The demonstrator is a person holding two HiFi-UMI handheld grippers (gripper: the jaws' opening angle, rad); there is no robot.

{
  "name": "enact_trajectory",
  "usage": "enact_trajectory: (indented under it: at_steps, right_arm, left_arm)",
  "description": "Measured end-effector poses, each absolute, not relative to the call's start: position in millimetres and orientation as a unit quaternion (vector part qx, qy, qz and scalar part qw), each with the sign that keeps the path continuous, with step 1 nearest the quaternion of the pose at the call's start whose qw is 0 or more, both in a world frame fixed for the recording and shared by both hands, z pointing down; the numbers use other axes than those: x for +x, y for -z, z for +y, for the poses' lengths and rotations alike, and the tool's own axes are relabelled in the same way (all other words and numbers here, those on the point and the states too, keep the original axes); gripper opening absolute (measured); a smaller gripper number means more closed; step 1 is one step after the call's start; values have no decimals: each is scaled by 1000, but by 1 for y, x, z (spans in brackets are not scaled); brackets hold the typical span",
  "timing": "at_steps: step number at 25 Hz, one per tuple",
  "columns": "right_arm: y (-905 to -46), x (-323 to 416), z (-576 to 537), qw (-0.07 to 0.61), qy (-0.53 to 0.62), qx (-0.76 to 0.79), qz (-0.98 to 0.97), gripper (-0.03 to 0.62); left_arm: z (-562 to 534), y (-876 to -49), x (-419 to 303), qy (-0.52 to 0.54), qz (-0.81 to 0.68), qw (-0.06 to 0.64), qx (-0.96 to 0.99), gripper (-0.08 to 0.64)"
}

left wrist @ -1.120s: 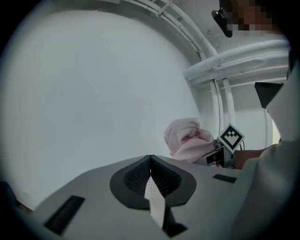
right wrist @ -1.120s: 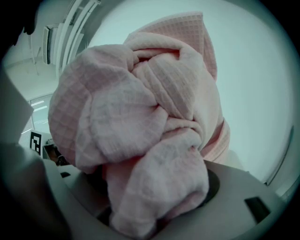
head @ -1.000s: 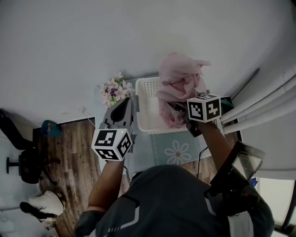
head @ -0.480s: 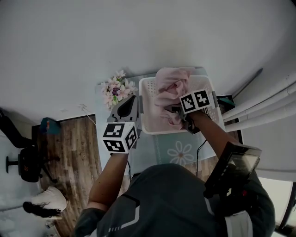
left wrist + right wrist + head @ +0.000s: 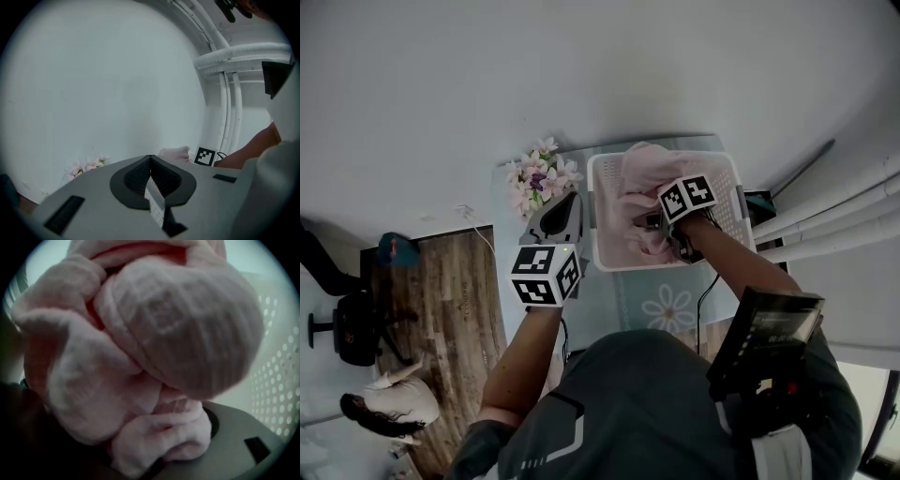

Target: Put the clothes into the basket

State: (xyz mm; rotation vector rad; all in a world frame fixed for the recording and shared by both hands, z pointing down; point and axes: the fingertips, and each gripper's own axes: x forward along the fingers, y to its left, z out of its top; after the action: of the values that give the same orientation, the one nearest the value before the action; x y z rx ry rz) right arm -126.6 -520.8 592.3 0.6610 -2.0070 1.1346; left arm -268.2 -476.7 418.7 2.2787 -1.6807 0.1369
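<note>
The pink clothes (image 5: 639, 183) sat heaped in the white basket (image 5: 727, 178) in the head view, the left gripper (image 5: 151, 161) in its view had its tongs together and empty, and the right gripper (image 5: 150, 451) had its tongs clamped on the bundle, so we judged it best to let go only with every fold inside the rim.

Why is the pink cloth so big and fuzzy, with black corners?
Right gripper view: the pink cloth sits right against the wide lens, so it blurs; the round lens leaves dark corners. Left gripper view: the same lens bends the pipes.
</note>
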Motion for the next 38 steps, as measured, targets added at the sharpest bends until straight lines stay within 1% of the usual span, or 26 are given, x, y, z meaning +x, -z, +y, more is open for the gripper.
enact_trajectory:
  at_steps: [7, 16, 25, 29, 32, 35, 38]
  right_arm:
    - [-644, -120, -506, 418, -496, 245, -720, 336]
    - [-679, -117, -497, 461, -501, 237, -693, 336]
    - [-682, -119, -494, 451, -516, 221, -694, 339]
    - [-675, -120, -494, 433, -529, 214, -698, 378]
    - [-669, -115, -497, 449, -512, 224, -697, 405]
    - [-655, -108, -497, 468, -485, 217, -706, 411]
    - [-631, -102, -504, 457, -473, 208, -724, 411]
  left_arm:
    - [-480, -422, -281, -47, -595, 156, 787, 9]
    - [-477, -436, -283, -52, -591, 171, 786, 9]
    - [-471, -438, -283, -52, -591, 177, 785, 9]
    - [-468, -430, -284, -46, -592, 170, 786, 9]
    - [-465, -424, -281, -42, -589, 169, 789, 9]
    - [-459, -420, -276, -38, -589, 165, 790, 9]
    - [-455, -414, -272, -33, -590, 156, 791, 9]
